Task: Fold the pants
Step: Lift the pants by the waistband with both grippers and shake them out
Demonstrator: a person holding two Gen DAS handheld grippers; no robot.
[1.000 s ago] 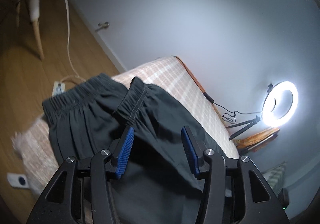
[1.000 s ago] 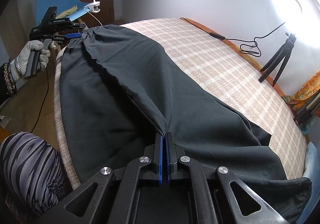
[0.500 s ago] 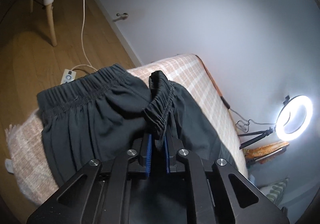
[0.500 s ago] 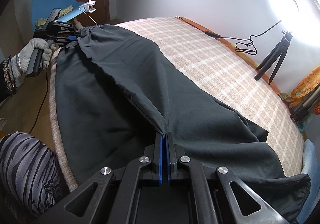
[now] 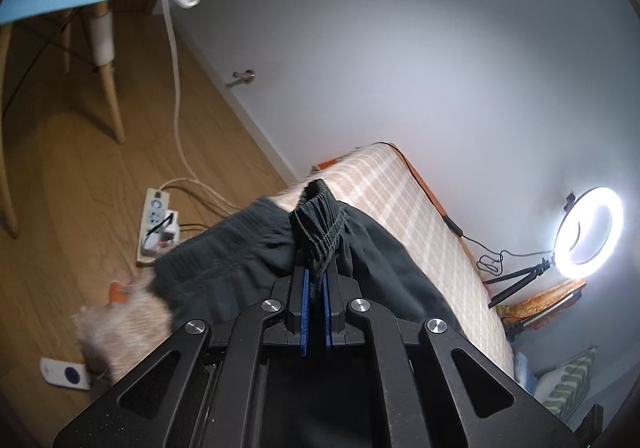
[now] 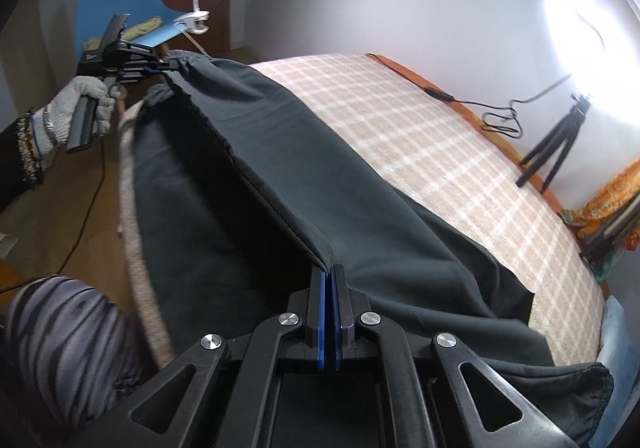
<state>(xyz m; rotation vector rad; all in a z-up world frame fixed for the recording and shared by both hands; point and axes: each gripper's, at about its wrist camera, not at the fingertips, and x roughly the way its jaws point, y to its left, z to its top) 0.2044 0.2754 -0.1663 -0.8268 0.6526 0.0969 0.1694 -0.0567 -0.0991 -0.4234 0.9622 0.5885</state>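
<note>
Pants (image 6: 360, 207) of dark cloth lie along my bed (image 6: 460, 151), on the checked cover, with the waistband at the far end and the leg hems near my right side. I judge that I am in the first fold: one half is raised along a ridge, ready to go over the other half, leg upon leg.

My left gripper (image 5: 315, 288) is clamped on the gathered waistband (image 5: 320, 224); the blue pads press the elastic between them, and it stands up from the jaws in a bunch. My right gripper (image 6: 329, 312) is closed tight on the pants lower down, at the fold edge near the crotch seam. Between the two grips the cloth makes a lifted line, not fully tight.

For the next move I think both hands must travel together sideways and keep the same height, so that the ridge stays straight and the upper half lands flat. If one hand goes ahead, the legs will probably lie crooked.
</note>
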